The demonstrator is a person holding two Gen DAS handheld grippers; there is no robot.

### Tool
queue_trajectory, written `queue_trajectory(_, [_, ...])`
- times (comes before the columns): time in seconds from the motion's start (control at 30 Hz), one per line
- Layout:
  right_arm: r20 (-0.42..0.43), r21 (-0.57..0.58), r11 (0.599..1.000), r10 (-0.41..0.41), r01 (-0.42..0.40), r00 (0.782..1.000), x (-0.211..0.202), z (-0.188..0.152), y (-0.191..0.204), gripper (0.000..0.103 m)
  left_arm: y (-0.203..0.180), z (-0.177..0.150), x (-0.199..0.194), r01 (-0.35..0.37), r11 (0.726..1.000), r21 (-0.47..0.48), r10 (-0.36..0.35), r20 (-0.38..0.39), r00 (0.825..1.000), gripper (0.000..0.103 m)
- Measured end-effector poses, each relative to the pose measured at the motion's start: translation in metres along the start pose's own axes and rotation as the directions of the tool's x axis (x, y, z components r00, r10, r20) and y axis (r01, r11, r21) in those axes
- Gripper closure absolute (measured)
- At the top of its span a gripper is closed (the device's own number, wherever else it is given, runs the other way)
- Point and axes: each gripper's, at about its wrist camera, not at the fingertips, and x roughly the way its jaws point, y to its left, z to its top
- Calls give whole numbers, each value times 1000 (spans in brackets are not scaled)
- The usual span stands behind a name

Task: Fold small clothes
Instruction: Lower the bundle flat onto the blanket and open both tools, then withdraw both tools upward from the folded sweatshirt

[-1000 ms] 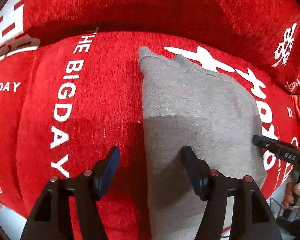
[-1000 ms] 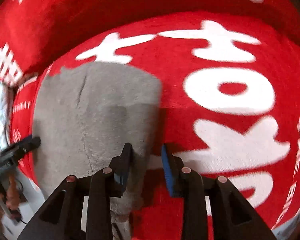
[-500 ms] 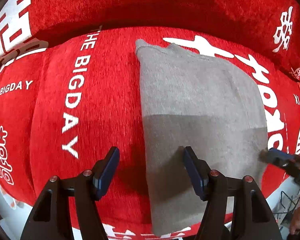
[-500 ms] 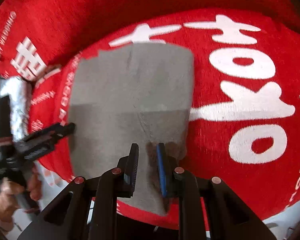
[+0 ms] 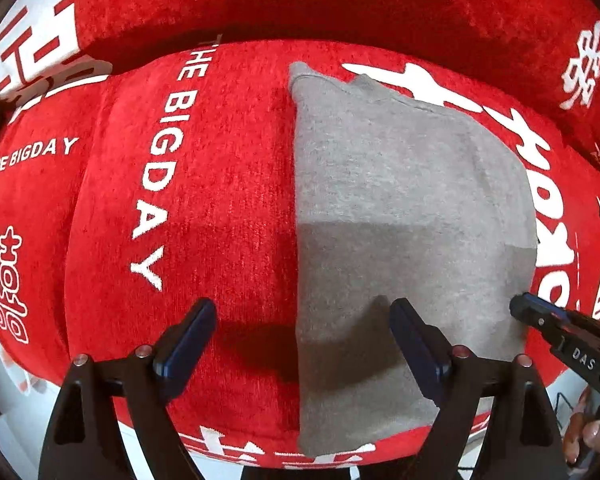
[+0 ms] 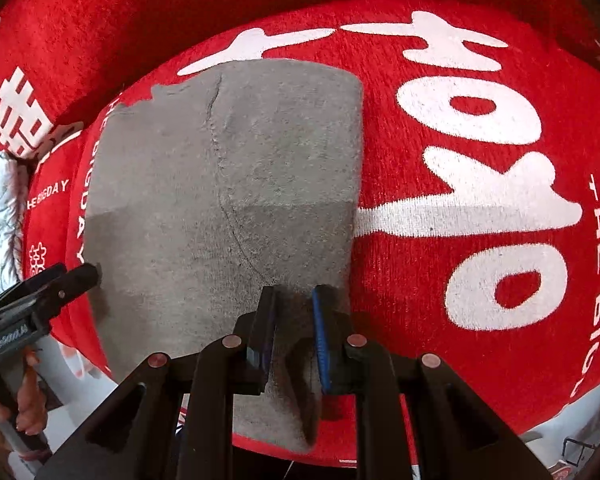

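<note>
Grey garment point(image 5: 400, 208) lying flat on red cushion point(image 5: 228, 200), already folded to a long narrow strip running near-to-far, neckline at far end, near end hanging over cushion's front edge. White lettering on cushion to both sides of it.

Left gripper point(image 5: 300, 340) pointing down over garment's left edge near the front; jaws opening, wide apart, nothing pinched betw. them: left pad over bare cushion, right pad over cloth.

Right gripper point(image 6: 294, 328) at garment's near right corner point(image 6: 300, 400); jaws nearly closed, narrow gap, cloth betw. the pads, looks pinched on corner, though contact hard to confirm.

Step, judged: lengthwise folds done, final end-to-end fold being set up. Next move prob. needs left jaws closing on near left corner, then both corners lifted together & carried toward far end, kept level so edges line up
</note>
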Motion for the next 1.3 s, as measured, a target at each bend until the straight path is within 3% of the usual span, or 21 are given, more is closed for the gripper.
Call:
queue_trajectory(0.13, [-3,7,1000,-8,8,1000,-1,0,1,84,-1,-2,2,-16,1000,2,16,-30,999,14])
queue_trajectory(0.37, [-25,41,999,-10,11,1000,-6,-1,-3,80,17,-6,-2,2,994,-111,-8,-50,999,14])
queue_trajectory(0.43, [-39,46,998,-46,48,998,-9,-3,-4,64,24,-9,0,25,988,-153,-36,-69,997,14])
queue_trajectory(0.5, [-51,54,996,-72,75,996,-10,-6,-7,58,28,-12,1,11,986,-169,-26,-87,996,14])
queue_trajectory(0.6, [-65,88,994,-56,62,996,-16,-10,-14,58,19,-17,-2,-99,992,-73,92,-91,992,14])
queue_trajectory(0.7, [-72,87,994,-61,67,996,-23,-13,-13,54,8,-22,-15,-131,991,9,132,-52,990,14])
queue_trajectory(1.03, [-76,137,990,-24,35,997,-61,-23,-10,23,-8,-34,-42,-103,995,19,104,-84,991,14])
queue_trajectory(1.1, [-58,130,991,-23,30,998,-73,-24,-5,22,-11,-33,-51,-96,995,19,98,-85,992,14])
queue_trajectory(1.17, [-37,116,992,-36,40,999,-84,-25,2,16,-13,-32,-62,-98,995,33,101,-71,992,14])
queue_trajectory(1.23, [-18,92,994,-62,63,998,-93,-23,10,0,-16,-32,-74,-103,993,51,106,-58,993,14])
queue_trajectory(1.3, [19,63,993,-99,97,995,-105,-24,20,0,-18,-30,-84,-102,993,62,105,-45,993,14])
